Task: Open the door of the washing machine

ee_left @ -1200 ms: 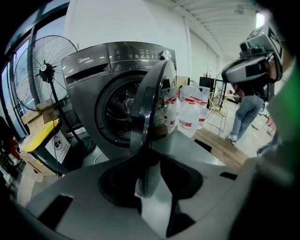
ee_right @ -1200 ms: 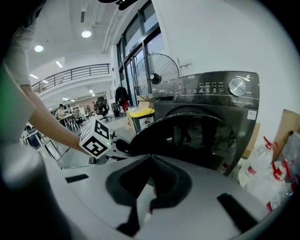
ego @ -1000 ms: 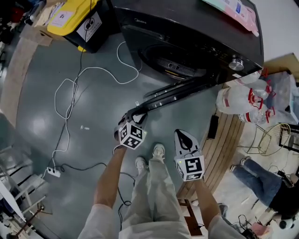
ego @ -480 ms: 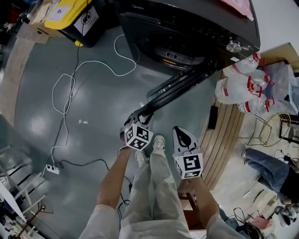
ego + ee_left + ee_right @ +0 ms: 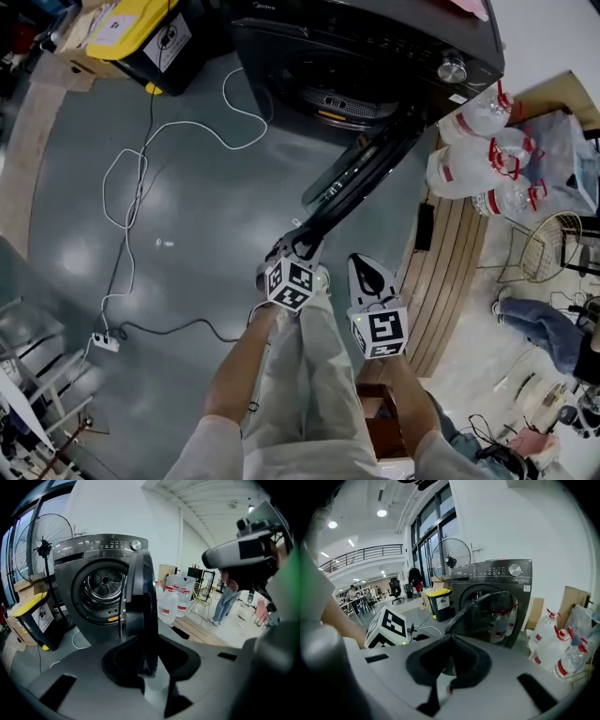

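The left gripper (image 5: 301, 244), jaws just closing, is pinching the upright edge of the door (image 5: 361, 173) straight ahead, while the right gripper (image 5: 361, 267) is hanging beside, jaws together.

Head view steeply down; both gripper views low, close on the shared washing machine door (image 5: 352, 178)

Grey L gripper (image 5: 298, 246), R gripper (image 5: 364, 272), beige trousers (image 5: 305, 375)

Soft daylight came through the tall glass windows (image 5: 433, 531) at left; the glossy grey floor (image 5: 70, 248) glared, edges bulged, perhaps blurred.
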